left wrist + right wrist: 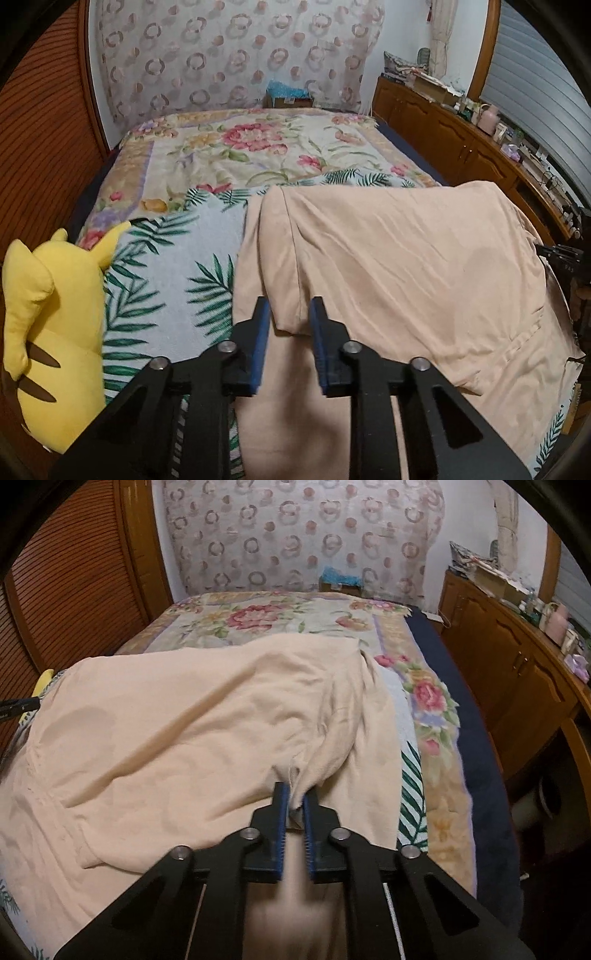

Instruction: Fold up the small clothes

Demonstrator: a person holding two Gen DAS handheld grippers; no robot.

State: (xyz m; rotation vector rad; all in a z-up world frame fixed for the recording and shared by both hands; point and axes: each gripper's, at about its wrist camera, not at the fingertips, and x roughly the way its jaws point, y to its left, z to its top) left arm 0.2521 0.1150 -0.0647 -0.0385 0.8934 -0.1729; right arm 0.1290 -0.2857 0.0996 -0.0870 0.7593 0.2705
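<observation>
Both claws pinch folds of soft, wrinkled peach garment (406,258): right claw (293,797) tightly, left claw (290,314) seemingly loosely.

A soft yellow plush toy with brown stripes (48,332) lies at the left edge of a palm-leaf printed towel (166,280), which is spread over a floral quilt (236,147) on the bed. A long brown wooden cabinet (517,672) cluttered with small items runs along the right, and a ring-patterned curtain (236,55) hangs behind the bed.
</observation>
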